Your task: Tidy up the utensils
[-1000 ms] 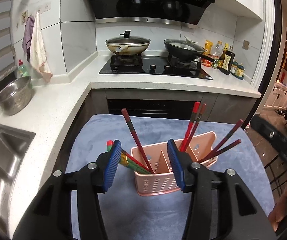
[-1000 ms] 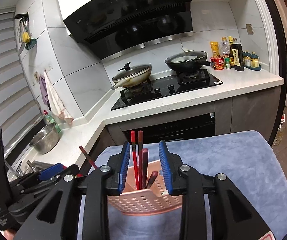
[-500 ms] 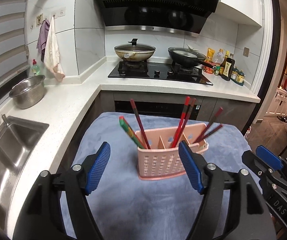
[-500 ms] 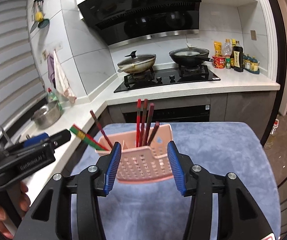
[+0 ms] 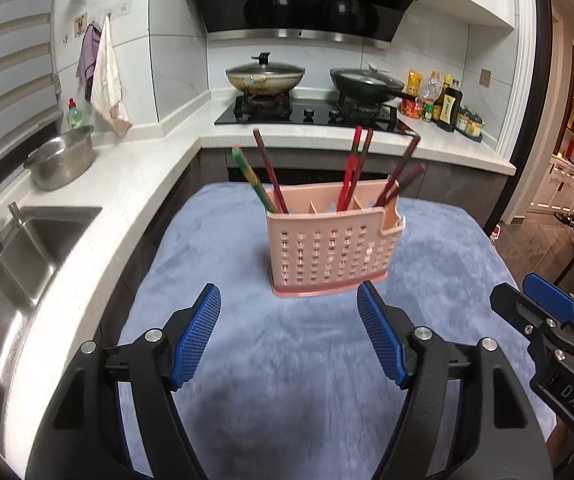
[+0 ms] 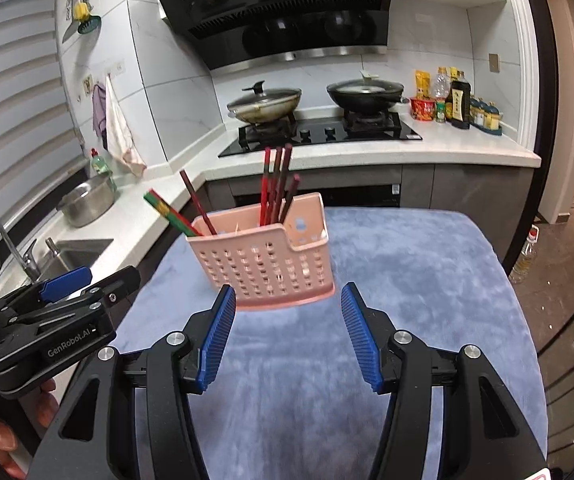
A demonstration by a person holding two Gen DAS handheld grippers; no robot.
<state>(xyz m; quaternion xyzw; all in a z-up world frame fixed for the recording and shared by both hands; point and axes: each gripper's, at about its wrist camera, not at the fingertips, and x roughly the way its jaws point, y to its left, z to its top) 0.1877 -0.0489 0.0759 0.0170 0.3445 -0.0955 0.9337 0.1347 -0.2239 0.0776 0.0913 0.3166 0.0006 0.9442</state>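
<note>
At the far left, a steel sink point(image 5: 27, 248) is sunk into the white countertop point(image 5: 127, 184), with a steel bowl point(image 5: 61, 158) standing behind it and a green dish soap bottle point(image 5: 73, 114) near the wall.

The left gripper point(image 5: 289, 334) hovers low over the blue cloth point(image 5: 287, 380), its blue-padded fingers spread wide and holding nothing.

Just ahead of it the pink utensil holder point(image 5: 329, 254) stands upright on the cloth, roughly in the middle of the table and apart from both tools. Its leftmost compartment holds a green-and-red chopstick point(image 5: 251, 178) and a dark red chopstick point(image 5: 270, 172), both leaning left. A pair of bright red chopsticks point(image 5: 353, 168) stands near the middle divider, and two dark chopsticks point(image 5: 401, 176) lean right at the notched end.

From the right wrist view, the right gripper point(image 6: 287, 332) also faces the holder from the near side, fingers parted and empty, not touching it.

Behind, on the hob point(image 5: 307, 114), sit a lidded wok point(image 5: 265, 76) and a black pan point(image 5: 365, 82). A cluster of sauce bottles point(image 5: 445, 104) stands at the right end of the counter.
</note>
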